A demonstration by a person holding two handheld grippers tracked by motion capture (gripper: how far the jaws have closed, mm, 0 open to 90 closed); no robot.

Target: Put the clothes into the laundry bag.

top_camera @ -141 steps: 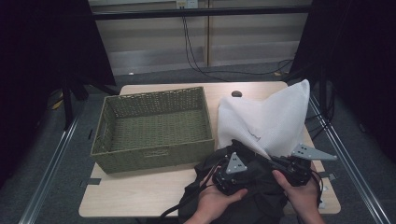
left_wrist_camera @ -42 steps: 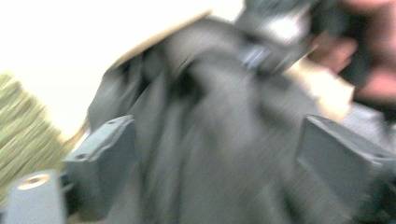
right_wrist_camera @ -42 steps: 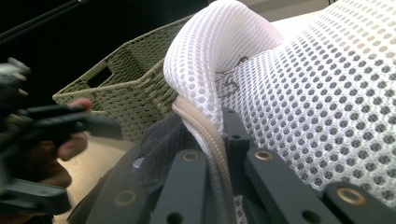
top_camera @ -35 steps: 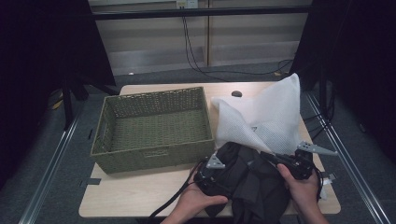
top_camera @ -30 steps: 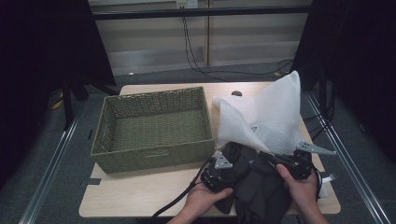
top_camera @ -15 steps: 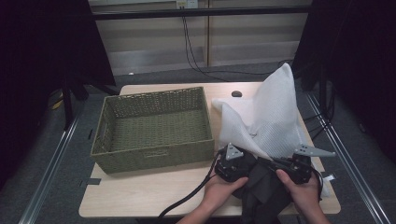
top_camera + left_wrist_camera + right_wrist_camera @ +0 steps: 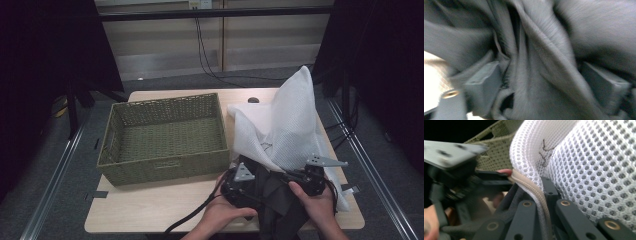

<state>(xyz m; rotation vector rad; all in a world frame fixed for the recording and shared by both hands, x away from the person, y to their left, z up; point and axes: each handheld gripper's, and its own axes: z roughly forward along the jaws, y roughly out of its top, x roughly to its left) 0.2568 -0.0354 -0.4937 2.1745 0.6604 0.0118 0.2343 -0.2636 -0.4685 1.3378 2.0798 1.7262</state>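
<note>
I am pinching the white mesh bag point(image 7: 292, 127) rim in my closed right gripper point(image 7: 541, 195), lifting it at the table's point(image 7: 150, 220) near right corner. My left gripper point(image 7: 541, 82), jaws just opened wide, is pushing dark clothing point(image 7: 272, 200), which lies loose between them, toward the bag's mouth; most still lies outside.

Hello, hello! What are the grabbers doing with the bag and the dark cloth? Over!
Right gripper shut on white mesh laundry bag rim. Left gripper just opened, dark grey garment loose between its fingers. Green woven basket alongside, not blocking.
</note>
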